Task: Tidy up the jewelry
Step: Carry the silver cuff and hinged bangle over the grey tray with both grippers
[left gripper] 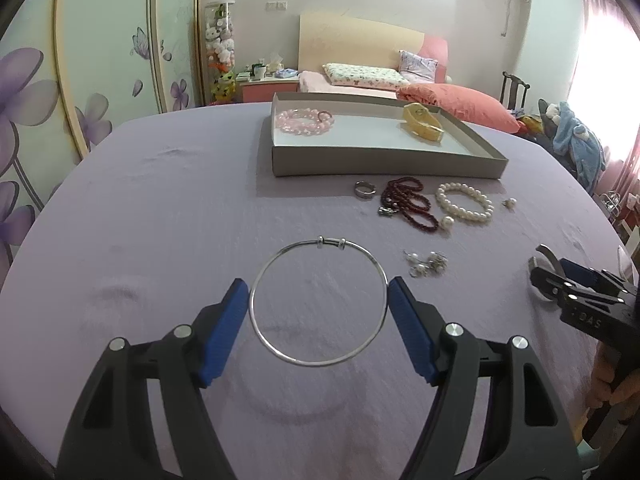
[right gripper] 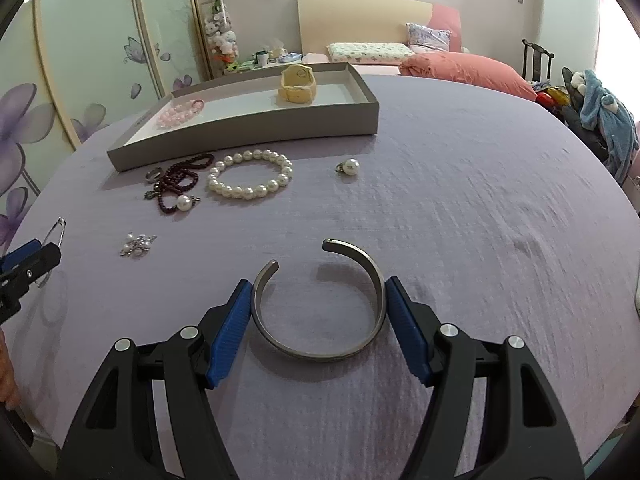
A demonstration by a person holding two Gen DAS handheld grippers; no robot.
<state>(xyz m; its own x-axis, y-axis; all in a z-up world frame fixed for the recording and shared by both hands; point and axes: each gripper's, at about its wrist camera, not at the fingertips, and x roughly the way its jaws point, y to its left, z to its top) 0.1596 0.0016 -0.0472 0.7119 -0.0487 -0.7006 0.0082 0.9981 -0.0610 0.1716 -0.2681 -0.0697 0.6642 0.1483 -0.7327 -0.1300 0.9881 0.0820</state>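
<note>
My left gripper [left gripper: 318, 300] is shut on a thin silver bangle [left gripper: 280, 350], held above the purple cloth. My right gripper [right gripper: 319, 296] is shut on an open silver cuff bracelet [right gripper: 320, 354], also lifted. A grey tray [left gripper: 384, 166] at the far side holds a pink bead bracelet [left gripper: 306, 121] and a yellow watch holder [left gripper: 422, 122]. In front of it lie a silver ring [left gripper: 365, 189], a dark red bead necklace [left gripper: 408, 204], a pearl bracelet [left gripper: 464, 202], loose pearl pendants [right gripper: 349, 167] and a small pearl cluster [left gripper: 426, 263].
The purple cloth [right gripper: 480, 220] covers a round table. A bed [left gripper: 360, 76] and a chair with clothes [left gripper: 576, 136] stand beyond it. The right gripper shows at the right edge of the left wrist view [left gripper: 538, 266].
</note>
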